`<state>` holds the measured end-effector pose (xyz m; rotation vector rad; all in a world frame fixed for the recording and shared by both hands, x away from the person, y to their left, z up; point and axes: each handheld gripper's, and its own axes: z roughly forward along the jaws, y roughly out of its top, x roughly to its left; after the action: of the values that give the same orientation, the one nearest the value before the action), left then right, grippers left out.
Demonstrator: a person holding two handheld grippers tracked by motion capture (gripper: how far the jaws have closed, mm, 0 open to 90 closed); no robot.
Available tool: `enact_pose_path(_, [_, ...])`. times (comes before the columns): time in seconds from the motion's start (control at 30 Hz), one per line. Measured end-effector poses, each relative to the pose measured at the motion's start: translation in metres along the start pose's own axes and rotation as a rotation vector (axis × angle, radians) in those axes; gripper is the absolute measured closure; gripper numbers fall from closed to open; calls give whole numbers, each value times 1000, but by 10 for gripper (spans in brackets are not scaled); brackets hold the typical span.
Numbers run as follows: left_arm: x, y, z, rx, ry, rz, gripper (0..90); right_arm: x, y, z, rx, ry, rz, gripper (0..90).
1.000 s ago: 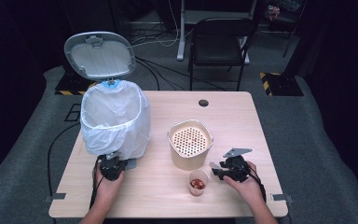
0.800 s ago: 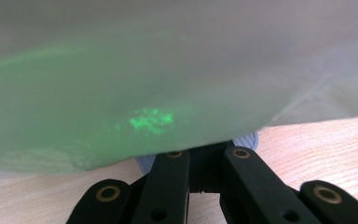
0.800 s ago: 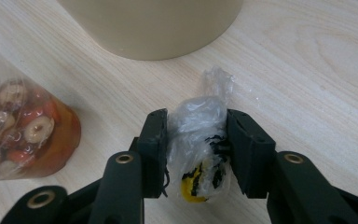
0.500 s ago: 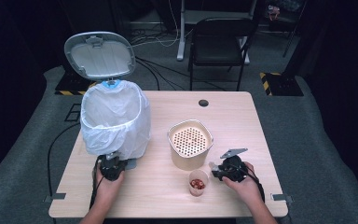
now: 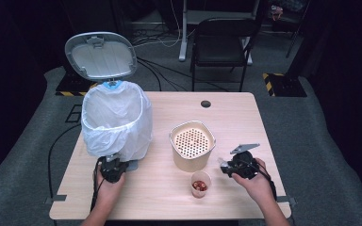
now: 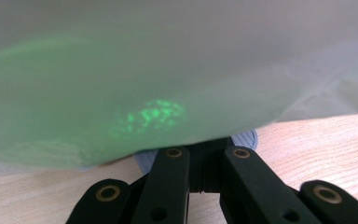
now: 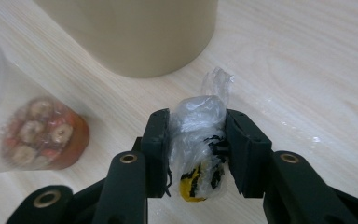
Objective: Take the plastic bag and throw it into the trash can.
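Near the table's front edge, toward its right corner, the right gripper (image 7: 196,140) has just closed its jaws further and now clamps a crumpled plastic wrapper (image 7: 198,140) with yellow and black inside; compared with a second ago it sits lifted off the wood, so the pickup looks done. The left gripper (image 5: 111,168), jaws shut, rests at the foot of the white-bagged bin (image 5: 115,117) by the left edge. A small cup (image 5: 200,182) and beige strainer pot (image 5: 193,143) stand mid-table (image 5: 169,207). Beyond the far edge, a chair (image 5: 221,42) and cables.

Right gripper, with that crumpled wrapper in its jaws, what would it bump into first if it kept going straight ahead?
Most likely the beige strainer pot, directly ahead of the right gripper and its plastic wrapper. The clear cup sits off to one side of that line. Depth is uncertain.
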<state>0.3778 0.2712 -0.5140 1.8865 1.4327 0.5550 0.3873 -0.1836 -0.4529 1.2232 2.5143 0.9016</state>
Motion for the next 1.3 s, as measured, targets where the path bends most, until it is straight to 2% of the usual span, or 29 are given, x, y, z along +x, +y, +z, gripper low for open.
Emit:
enact_pose_path(0.07, [0, 0, 0, -3, -9, -5, 900, 0, 11, -16, -21, -2, -3, 623])
enact_pose_path(0.1, [0, 0, 0, -3, -9, -5, 900, 0, 11, -16, -21, -2, -3, 623])
enact_pose_path(0.17, [0, 0, 0, 0, -3, -1, 900, 1, 20, -28, -32, -2, -16, 624])
enact_pose_path(0.2, [-5, -1, 3, -45, -6, -74, 900, 2, 29, -37, -39, 6, -26, 624])
enact_pose_path(0.27, [-4, -1, 3, -37, -3, -52, 900, 4, 36, -42, -45, 5, -43, 624])
enact_pose_path(0.33, [-4, -1, 2, -33, -6, -53, 900, 6, 42, -46, -47, 10, -47, 624])
enact_pose_path(0.37, [0, -1, 0, 5, 7, -5, 900, 9, 51, -52, -53, 18, -67, 623])
enact_pose_path(0.4, [0, -1, 0, 5, 7, -5, 900, 9, 51, -52, -53, 18, -67, 623])
enact_pose_path(0.47, [0, 0, 0, 4, 6, -5, 900, 14, 63, -59, -62, 23, -80, 624])
enact_pose_path(0.5, [-5, -1, 4, -49, -1, -74, 900, 15, 66, -62, -64, 31, -87, 623])
enact_pose_path(0.67, [-5, -1, 4, -53, -1, -82, 900, 18, 78, -69, -68, 51, -107, 624])
enact_pose_path(0.8, [-5, -1, 3, -47, 2, -69, 900, 21, 91, -79, -81, 47, -128, 624])
enact_pose_path(0.83, [-5, -1, 3, -45, 1, -69, 900, 24, 99, -85, -97, 49, -143, 624])
enact_pose_path(0.93, [-5, 0, 4, -50, -3, -71, 900, 27, 106, -88, -111, 53, -154, 624])
enact_pose_path(0.97, [-3, 0, 3, -39, -6, -55, 900, 32, 117, -90, -126, 68, -170, 624])
enact_pose_path(1.0, [-3, 0, 3, -39, -6, -55, 900, 32, 117, -90, -126, 68, -170, 624])
enact_pose_path(1.03, [-2, 0, 2, -25, -12, -43, 900, 37, 129, -91, -131, 77, -197, 624])
enact_pose_path(1.07, [-1, 1, 1, -8, -12, -22, 900, 37, 129, -91, -131, 77, -197, 624])
enact_pose_path(1.1, [1, 1, 0, 10, 0, -4, 900, 40, 135, -91, -136, 80, -199, 624])
enact_pose_path(1.13, [-1, 1, 1, -11, -7, -22, 900, 48, 147, -91, -128, 82, -216, 624])
enact_pose_path(1.17, [-1, 1, 1, -11, -7, -22, 900, 48, 147, -91, -128, 82, -216, 624])
enact_pose_path(1.2, [-2, 1, 1, -16, -5, -28, 900, 55, 158, -90, -140, 87, -243, 624])
enact_pose_path(1.23, [0, 1, 1, 0, -7, -1, 900, 58, 162, -90, -138, 94, -247, 624])
enact_pose_path(1.27, [0, 1, 1, 0, -7, -1, 900, 58, 162, -90, -138, 94, -247, 624])
enact_pose_path(1.3, [1, 1, 0, 4, -2, -2, 900, 65, 174, -87, -158, 114, -268, 624])
